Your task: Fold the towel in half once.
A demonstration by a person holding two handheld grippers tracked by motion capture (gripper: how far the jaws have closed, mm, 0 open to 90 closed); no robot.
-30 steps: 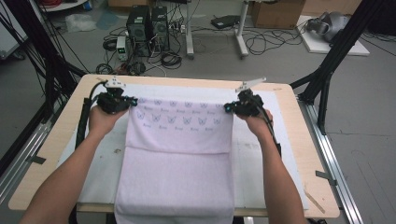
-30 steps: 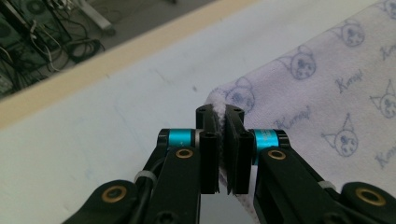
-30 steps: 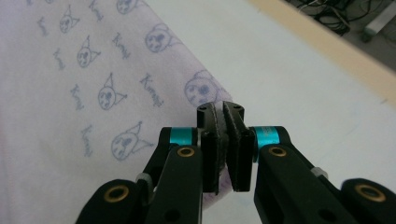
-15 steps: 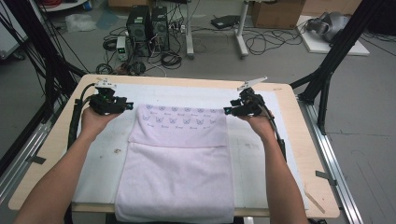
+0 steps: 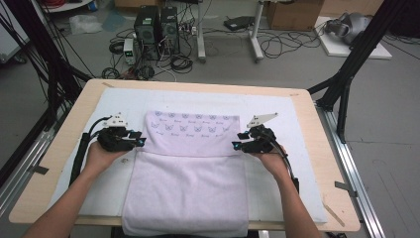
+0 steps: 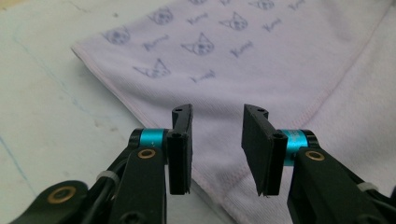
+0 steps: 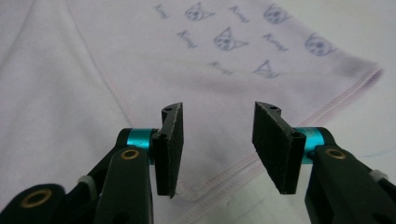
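Left gripper (image 5: 132, 140) and right gripper (image 5: 241, 144) flank the towel (image 5: 190, 168) at the fold line, jaws part open and empty after just closing a little. One fold looks done: the far printed band lies back over the plain pile; further folds remain. The towel, pale lilac, lies mid-worktop (image 5: 317, 124), its near edge overhanging

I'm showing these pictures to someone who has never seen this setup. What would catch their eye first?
Probably the pale lilac towel spread mid-table, its far part folded back toward the person as a band printed with small cat faces. Next, the two black grippers at that band's ends: the left gripper and the right gripper, jaws apart, nothing clamped. Beyond the table, computer towers stand among tangled cables on the floor.
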